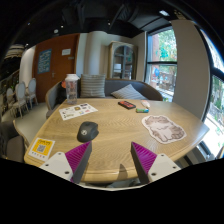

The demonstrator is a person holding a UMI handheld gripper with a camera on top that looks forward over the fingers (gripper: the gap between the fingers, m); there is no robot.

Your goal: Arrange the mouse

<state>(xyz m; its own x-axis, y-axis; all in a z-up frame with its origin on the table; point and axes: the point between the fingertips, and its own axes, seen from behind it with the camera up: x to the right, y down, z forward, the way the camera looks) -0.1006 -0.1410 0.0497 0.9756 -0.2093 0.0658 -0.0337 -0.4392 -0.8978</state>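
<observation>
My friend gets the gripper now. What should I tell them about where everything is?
Gripper: open, holding nothing, hovering over the near edge of the round wooden table.
Mouse: dark, lying on the table just ahead of the left finger, not between the fingers.
Also on the table: a yellow card near the left finger, an open booklet farther back, a patterned sheet off to the right, and small items at the far side.
Done: nothing visible yet; the mouse is untouched.
Left: reach forward and slightly left, close on the mouse, and arrange it.
</observation>
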